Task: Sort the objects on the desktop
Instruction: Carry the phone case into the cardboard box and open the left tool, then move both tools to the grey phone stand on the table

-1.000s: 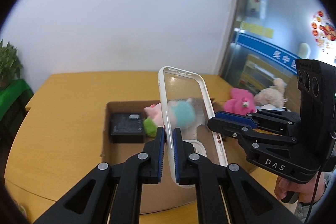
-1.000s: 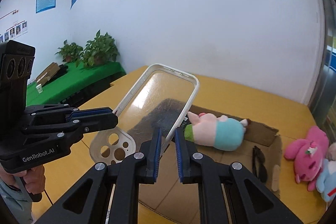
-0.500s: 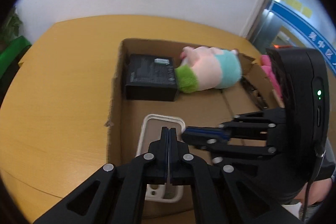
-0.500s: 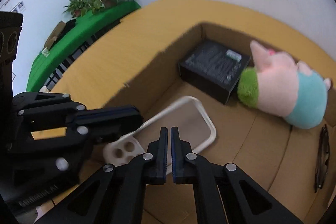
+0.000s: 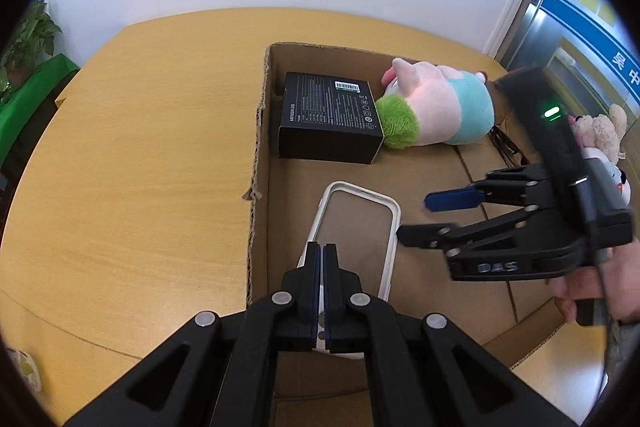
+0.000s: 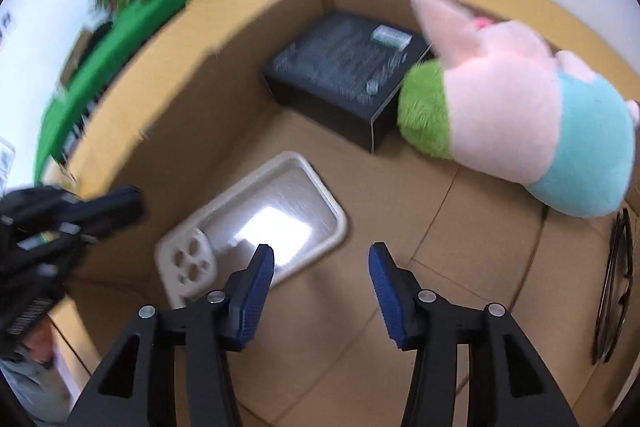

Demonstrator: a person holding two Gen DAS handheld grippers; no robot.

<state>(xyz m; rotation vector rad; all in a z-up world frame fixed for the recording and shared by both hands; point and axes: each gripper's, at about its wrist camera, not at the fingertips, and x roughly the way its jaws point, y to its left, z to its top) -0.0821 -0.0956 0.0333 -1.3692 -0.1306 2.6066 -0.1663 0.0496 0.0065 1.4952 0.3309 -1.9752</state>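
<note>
Left tongs (image 5: 322, 255) pinching rim of phone case (image 5: 362, 223), pads pressed tight together on it. Case: clear glossy back, white rounded frame, camera holes, lying flat on floor of cardboard box (image 5: 260, 131). Right tongs (image 6: 322, 257) opening, nothing between pads, case just beside left pad. Box sitting on smooth wood-grain worktop (image 5: 152, 147). Inside: matte black carton (image 5: 330, 111) with barcode label; fuzzy pink-teal-green plush toy (image 5: 436, 111). "DAS" lettering showing on right tongs.

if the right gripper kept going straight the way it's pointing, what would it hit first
Most likely the bare floor of the cardboard box. The right gripper, its jaws opening with nothing between them, points down just beside the phone case. One finger may clip the case's edge, but depth is hard to judge.
</note>
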